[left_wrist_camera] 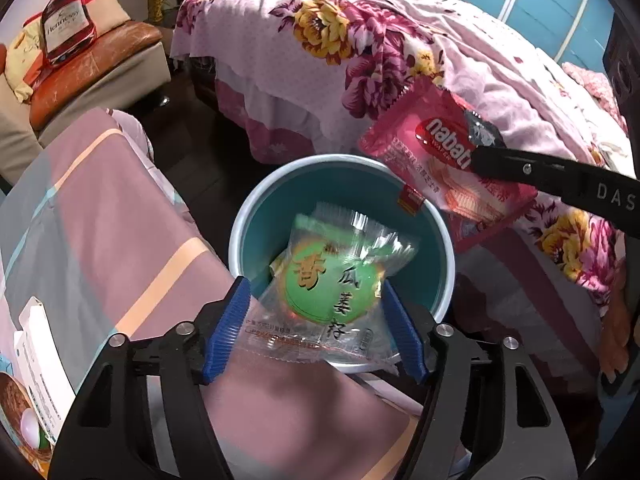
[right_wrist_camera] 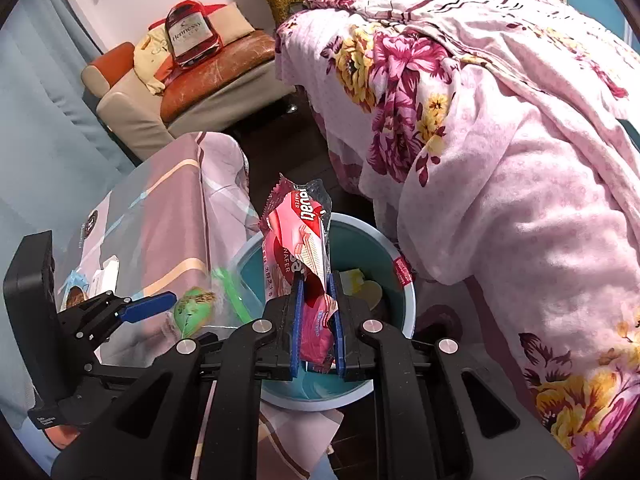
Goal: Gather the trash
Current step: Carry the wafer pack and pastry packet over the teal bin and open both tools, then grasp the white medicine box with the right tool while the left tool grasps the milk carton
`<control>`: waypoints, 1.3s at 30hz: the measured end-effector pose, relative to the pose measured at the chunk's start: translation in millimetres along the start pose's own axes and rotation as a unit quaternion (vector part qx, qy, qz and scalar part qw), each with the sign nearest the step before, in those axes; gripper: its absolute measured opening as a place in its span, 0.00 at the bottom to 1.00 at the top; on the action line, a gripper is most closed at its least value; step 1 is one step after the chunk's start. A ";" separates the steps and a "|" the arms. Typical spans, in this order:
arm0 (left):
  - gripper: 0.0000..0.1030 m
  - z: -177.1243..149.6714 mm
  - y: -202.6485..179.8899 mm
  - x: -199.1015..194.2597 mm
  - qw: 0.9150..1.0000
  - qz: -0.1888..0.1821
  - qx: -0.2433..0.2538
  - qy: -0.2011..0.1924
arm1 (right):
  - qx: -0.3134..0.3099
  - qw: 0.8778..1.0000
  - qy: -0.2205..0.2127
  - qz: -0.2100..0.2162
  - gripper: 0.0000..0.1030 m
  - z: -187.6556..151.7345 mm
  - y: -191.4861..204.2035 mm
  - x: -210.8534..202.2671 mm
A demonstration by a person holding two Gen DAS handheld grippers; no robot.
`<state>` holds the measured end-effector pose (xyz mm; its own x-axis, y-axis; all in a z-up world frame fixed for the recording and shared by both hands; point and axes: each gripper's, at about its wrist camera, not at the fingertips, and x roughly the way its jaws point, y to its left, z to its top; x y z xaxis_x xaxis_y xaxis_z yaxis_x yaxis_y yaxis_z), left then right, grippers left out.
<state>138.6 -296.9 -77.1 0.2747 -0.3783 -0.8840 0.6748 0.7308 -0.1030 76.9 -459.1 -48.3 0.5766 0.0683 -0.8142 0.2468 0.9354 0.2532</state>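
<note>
A teal bin with a pale rim [left_wrist_camera: 340, 159] stands on the floor between the table and the bed. Directly above it, a clear packet with a green pastry [left_wrist_camera: 332, 284] sits between the blue pads of my left gripper [left_wrist_camera: 316, 332]. The jaws stand wide and the packet looks blurred and loose. My right gripper [right_wrist_camera: 315, 280] is shut on a pink Nabati wafer wrapper [right_wrist_camera: 296, 236], holding it upright over the bin's rim [right_wrist_camera: 409, 312]. That wrapper [left_wrist_camera: 436, 156] also shows in the left wrist view, over the bin's far right edge. Some yellow trash [right_wrist_camera: 360, 280] lies inside the bin.
A table under a pink striped cloth [left_wrist_camera: 100, 220] is at the left, with a white box [left_wrist_camera: 40, 360] on it. The bed's floral blanket [left_wrist_camera: 360, 40] hangs close on the right. A sofa [right_wrist_camera: 208, 80] with a red Hennessy bag [right_wrist_camera: 192, 32] stands behind.
</note>
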 end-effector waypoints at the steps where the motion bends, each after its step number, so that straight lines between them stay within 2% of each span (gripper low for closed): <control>1: 0.74 -0.3 1.1 -0.9 1.000 -0.001 -0.003 -0.002 | 0.000 1.000 0.001 -0.001 0.12 0.3 -0.1 1.0; 3: 0.82 -0.4 2.6 -2.5 1.000 -0.002 -0.006 -0.007 | -0.002 1.000 0.003 -0.002 0.12 1.1 0.4 2.8; 10: 0.82 -4.3 9.3 -8.1 1.000 0.012 -0.009 -0.009 | -0.006 1.000 0.011 -0.005 0.12 3.7 5.3 9.8; 21: 0.83 -18.2 50.9 -24.9 0.998 0.027 -0.060 -0.024 | -0.017 0.999 0.032 -0.009 0.12 3.5 19.3 25.5; 27: 0.83 -26.5 70.6 -33.2 0.996 0.027 -0.085 -0.031 | -0.020 0.999 0.048 -0.012 0.18 2.1 28.7 36.8; 28: 0.83 -28.2 73.2 -33.2 0.995 0.026 -0.089 -0.030 | -0.020 0.998 0.049 -0.012 0.24 1.9 29.7 37.6; 29: 0.83 -29.7 75.3 -33.3 0.995 0.024 -0.093 -0.029 | -0.019 0.998 0.052 -0.011 0.36 1.6 31.4 39.1; 31: 0.83 -32.9 80.0 -33.3 0.995 0.020 -0.099 -0.027 | -0.020 0.998 0.052 -0.012 0.49 1.6 34.0 39.9; 35: 0.83 -38.5 84.8 -34.7 0.994 0.020 -0.105 -0.027 | -0.020 0.998 0.057 -0.014 0.68 0.9 41.2 40.9; 39: 0.83 -45.8 92.4 -39.3 0.993 0.017 -0.115 -0.030 | -0.018 0.997 0.068 -0.019 0.71 -0.4 46.5 41.4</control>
<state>158.8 -188.4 -72.7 0.3398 -0.3787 -0.8609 0.4915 0.8519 -0.1807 112.0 -412.6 -70.5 0.4553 0.0761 -0.8871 0.2377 0.9498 0.2035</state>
